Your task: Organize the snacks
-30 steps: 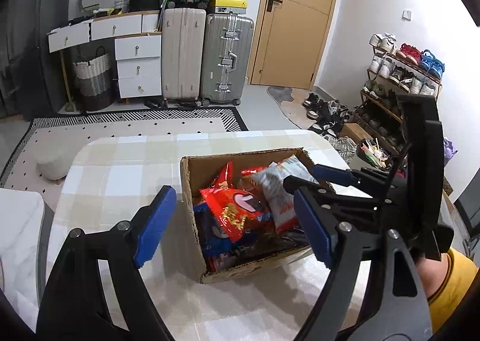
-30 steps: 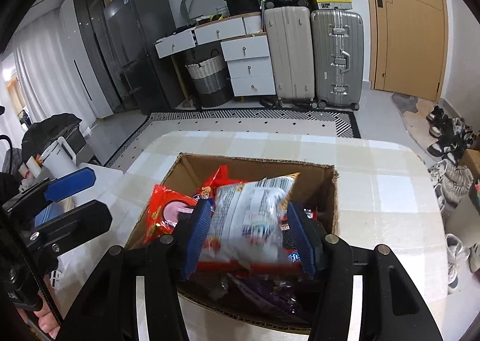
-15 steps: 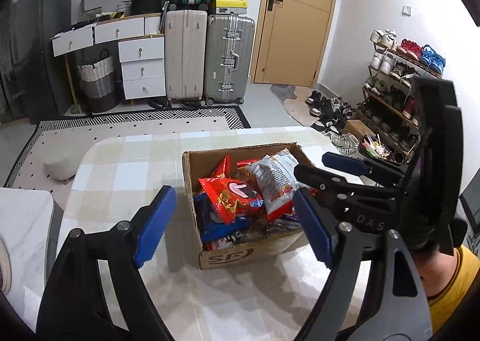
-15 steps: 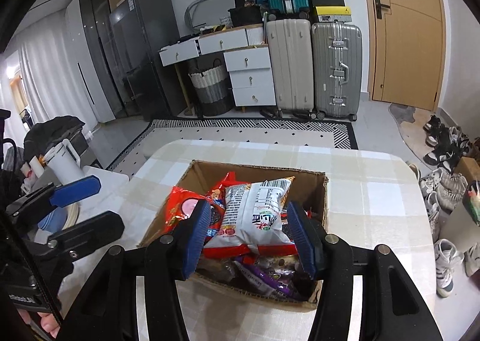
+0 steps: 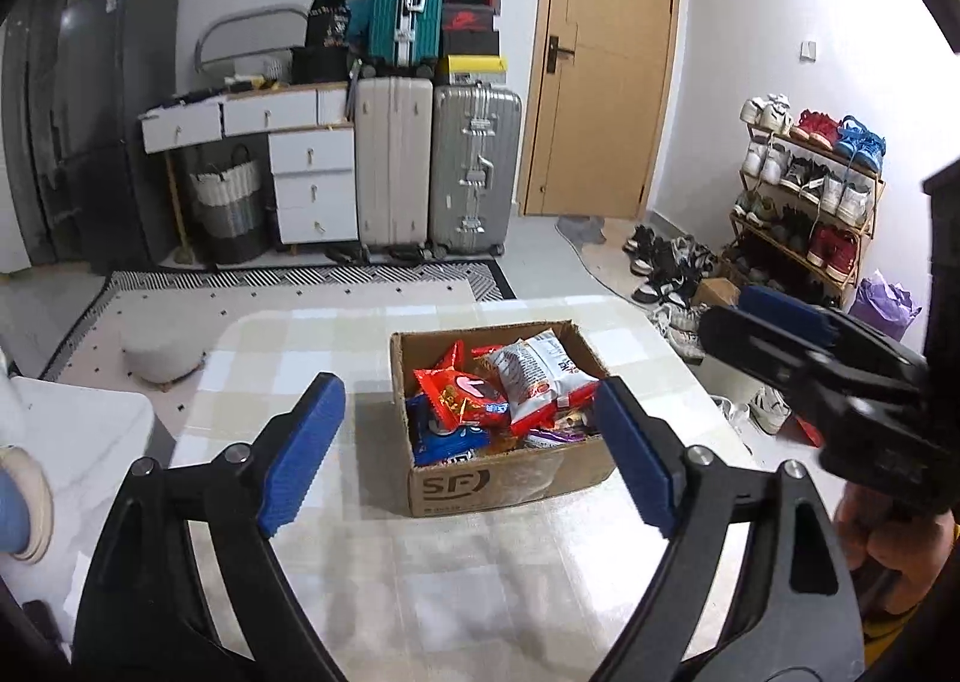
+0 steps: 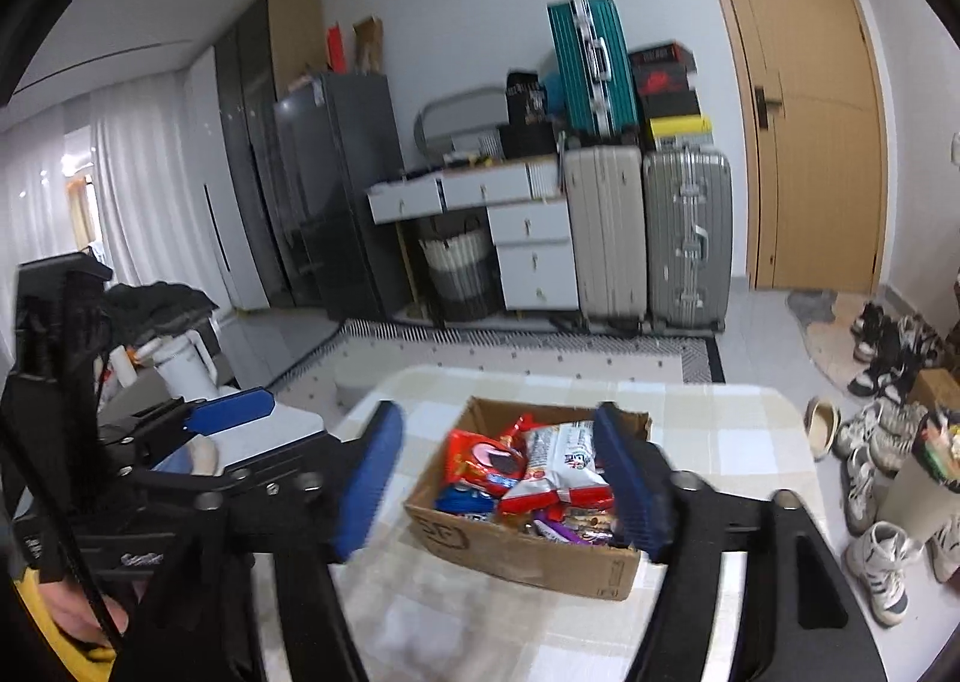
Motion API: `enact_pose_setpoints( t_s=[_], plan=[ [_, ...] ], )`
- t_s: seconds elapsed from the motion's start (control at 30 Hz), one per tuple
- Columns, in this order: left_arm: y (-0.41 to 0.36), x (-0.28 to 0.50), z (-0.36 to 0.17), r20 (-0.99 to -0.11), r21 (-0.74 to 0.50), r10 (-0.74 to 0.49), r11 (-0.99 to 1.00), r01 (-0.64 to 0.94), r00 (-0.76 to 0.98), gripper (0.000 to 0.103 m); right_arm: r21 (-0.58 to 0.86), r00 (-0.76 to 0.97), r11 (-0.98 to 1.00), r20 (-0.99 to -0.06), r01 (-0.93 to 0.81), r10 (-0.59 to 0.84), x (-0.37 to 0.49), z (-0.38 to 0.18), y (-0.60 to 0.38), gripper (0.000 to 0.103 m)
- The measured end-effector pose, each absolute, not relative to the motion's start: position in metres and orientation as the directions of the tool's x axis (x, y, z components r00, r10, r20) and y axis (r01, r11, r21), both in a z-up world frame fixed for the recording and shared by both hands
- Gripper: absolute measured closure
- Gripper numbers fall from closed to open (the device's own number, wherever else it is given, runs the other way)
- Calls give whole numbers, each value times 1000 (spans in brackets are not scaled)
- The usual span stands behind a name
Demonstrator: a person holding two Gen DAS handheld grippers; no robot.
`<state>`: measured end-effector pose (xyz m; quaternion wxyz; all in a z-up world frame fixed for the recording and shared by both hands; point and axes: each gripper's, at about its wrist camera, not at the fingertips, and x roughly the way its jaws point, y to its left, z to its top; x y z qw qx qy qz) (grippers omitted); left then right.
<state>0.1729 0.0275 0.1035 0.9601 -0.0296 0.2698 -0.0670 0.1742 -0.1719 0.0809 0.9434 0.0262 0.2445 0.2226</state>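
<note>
**Both grippers hanging clear above the snack box**

A checked table [image 5: 480, 562] is carrying a cardboard box [image 5: 504, 478] crammed with snack packets [image 5: 474, 400], a white-and-red bag [image 6: 564, 466] lying on top. The left gripper [image 5: 468, 442] is hovering with jaws spread wide, gripping nothing. The right gripper [image 6: 504, 478] has just been opening its jaws; nothing is sitting between them, the box lying beyond.

Cardboard, foil and plastic
Matt brown cardboard box [image 5: 504, 487] holds glossy crinkled snack packets [image 5: 528, 382]; the desk [image 5: 480, 574] has a smooth, faintly shiny checked cover.
</note>
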Motion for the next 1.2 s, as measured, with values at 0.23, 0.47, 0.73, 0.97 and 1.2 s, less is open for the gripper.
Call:
enact_pose_setpoints(
  t_s=[0.23, 0.47, 0.73, 0.97, 1.2],
  plan=[
    [38, 89, 144, -418, -102, -146, 988, 113, 897, 0, 143, 824, 896, -354, -421, 443, 96, 114, -186, 21],
    [50, 3, 181, -325, -74, -119, 992, 100, 938, 0, 121, 866, 899, -241, -421, 439, 14, 139, -199, 3],
    [62, -97, 194, -274, -39, -71, 997, 63, 959, 0, 61, 904, 915, -144, -398, 403, -72, 137, -206, 1],
    [80, -162, 181, -254, -88, -46, 996, 24, 966, 0, 117, 934, 935, -90, -334, 345, -117, 110, -220, 1],
    [96, -156, 166, -263, -98, -6, 995, -20, 965, 0, 129, 932, 937, -129, -324, 340, -102, 98, -226, 0]
  ],
)
